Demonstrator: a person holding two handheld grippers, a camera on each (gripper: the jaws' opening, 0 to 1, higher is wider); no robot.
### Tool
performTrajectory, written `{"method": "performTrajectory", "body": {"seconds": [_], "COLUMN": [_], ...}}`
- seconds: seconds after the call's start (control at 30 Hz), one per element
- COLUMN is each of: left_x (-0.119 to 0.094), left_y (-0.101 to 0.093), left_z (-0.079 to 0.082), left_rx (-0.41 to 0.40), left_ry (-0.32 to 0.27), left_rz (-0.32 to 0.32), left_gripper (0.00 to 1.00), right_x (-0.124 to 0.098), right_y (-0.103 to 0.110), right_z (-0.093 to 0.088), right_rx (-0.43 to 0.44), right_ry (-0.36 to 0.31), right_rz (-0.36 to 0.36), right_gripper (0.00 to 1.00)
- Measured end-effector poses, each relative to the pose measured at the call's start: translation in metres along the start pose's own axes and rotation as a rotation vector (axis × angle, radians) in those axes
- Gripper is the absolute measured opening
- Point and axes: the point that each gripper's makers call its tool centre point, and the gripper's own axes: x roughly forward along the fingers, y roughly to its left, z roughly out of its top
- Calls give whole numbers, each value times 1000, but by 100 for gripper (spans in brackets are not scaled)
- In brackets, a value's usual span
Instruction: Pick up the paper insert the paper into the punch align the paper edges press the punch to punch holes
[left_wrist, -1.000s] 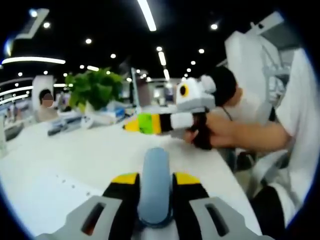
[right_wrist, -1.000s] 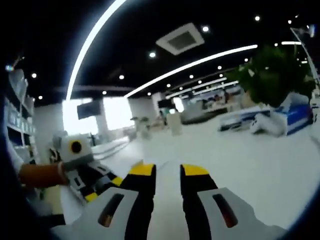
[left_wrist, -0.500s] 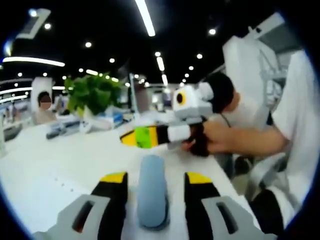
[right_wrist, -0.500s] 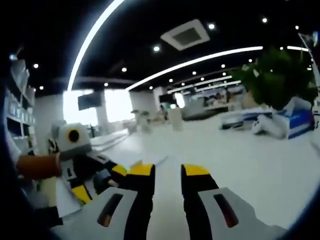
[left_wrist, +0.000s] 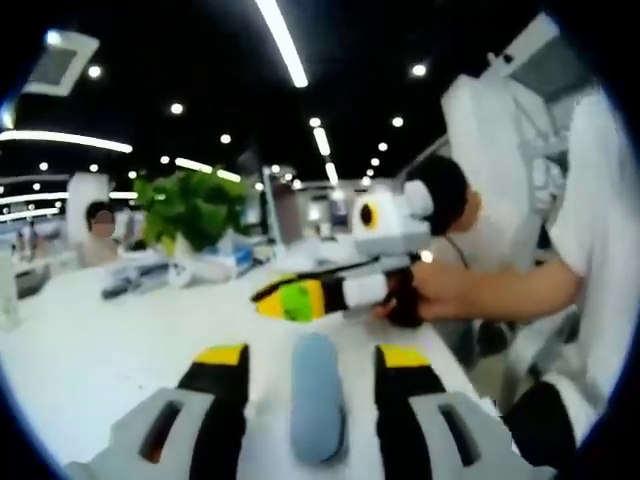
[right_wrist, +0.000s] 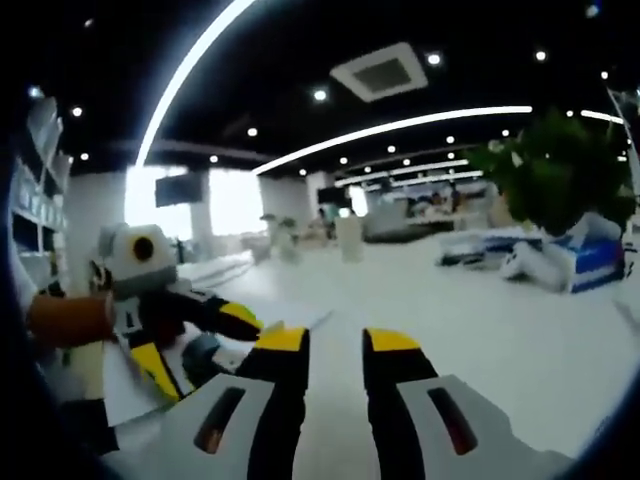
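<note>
On the white table (left_wrist: 90, 340), the blue-grey punch (left_wrist: 316, 395) lies between the left gripper (left_wrist: 310, 360)'s now wider-spread jaws, untouched. The right gripper (right_wrist: 335, 345) hovers, jaws apart; the paper is indistinct.

Blurred plant (left_wrist: 190, 205) and far desk clutter (right_wrist: 560, 262) stay indistinct.

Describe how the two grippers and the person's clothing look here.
Left gripper and right gripper match: grey bodies with slotted shoulders, black jaws tipped yellow. From outside, the right one shows a green band and a white camera box. The person wears a white short sleeve.
</note>
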Motion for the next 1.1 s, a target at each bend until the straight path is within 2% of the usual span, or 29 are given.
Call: {"method": "performTrajectory", "body": {"seconds": [0.27, 0.47, 0.73, 0.8, 0.97, 1.1], "left_x": [-5, -7, -13, -16, -22, -27], "left_y": [3, 17, 11, 21, 6, 6], "left_z": [15, 18, 37, 40, 48, 47], "left_rx": [-16, -4, -9, -6, 10, 25], "left_ry": [-65, -82, -130, -134, -134, -104], "left_rz": [2, 6, 26, 30, 30, 33], "left_gripper": [54, 55, 55, 56, 57, 57], "right_x": [0, 0, 0, 0, -1, -2], "right_y": [-1, 1, 0, 0, 1, -1], "right_z": [1, 3, 3, 3, 4, 4], "right_rx": [16, 24, 26, 23, 23, 25], "right_ry": [-9, -11, -4, -4, -10, -7], "right_rz": [3, 2, -7, -8, -6, -15], "right_gripper": [25, 25, 25, 25, 25, 28]}}
